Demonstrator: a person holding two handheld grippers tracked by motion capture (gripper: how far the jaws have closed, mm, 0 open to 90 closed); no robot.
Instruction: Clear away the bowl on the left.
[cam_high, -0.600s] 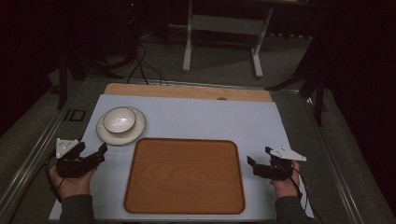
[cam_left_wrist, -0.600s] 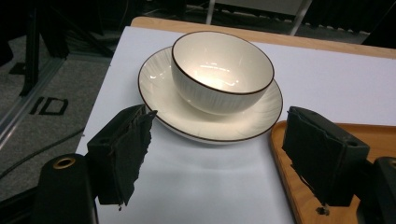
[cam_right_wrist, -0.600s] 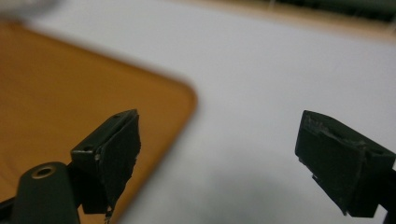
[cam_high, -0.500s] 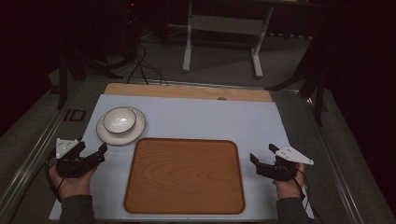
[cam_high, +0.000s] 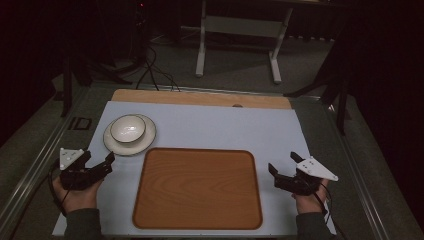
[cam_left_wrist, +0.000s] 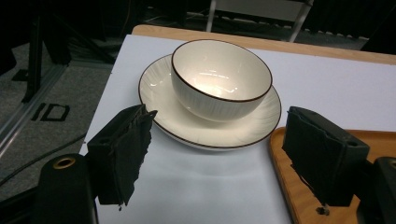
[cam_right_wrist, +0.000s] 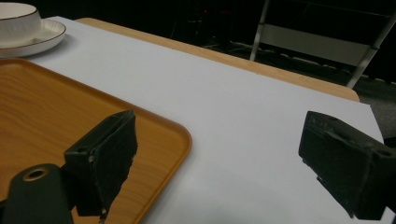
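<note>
Since the earlier frames the right gripper (cam_high: 283, 170) has drifted a little outward, away from the wooden tray (cam_high: 197, 187), while the left gripper (cam_high: 99, 164) sits much as it did at the tray's left side. Taking the tray as the landmark: nearest the person, both grippers flank it at mid-height, each with its jaws spread wide and holding nothing. The left gripper (cam_left_wrist: 219, 154) points past the tray's near-left corner toward the bowl (cam_left_wrist: 220, 77), which stands upright in the saucer (cam_left_wrist: 159, 100) just beyond the tray's far-left corner, the saucer's rim close to the tray edge but apart from it. Farther off lies the white mat (cam_high: 210, 125), then the bare strip of wooden tabletop (cam_high: 200, 97). The likely risk: a pinch on the bowl's smooth, curved wall could slip, or a jaw catching the saucer rim could tip it and skid the stacked pair against the tray's raised lip.
</note>
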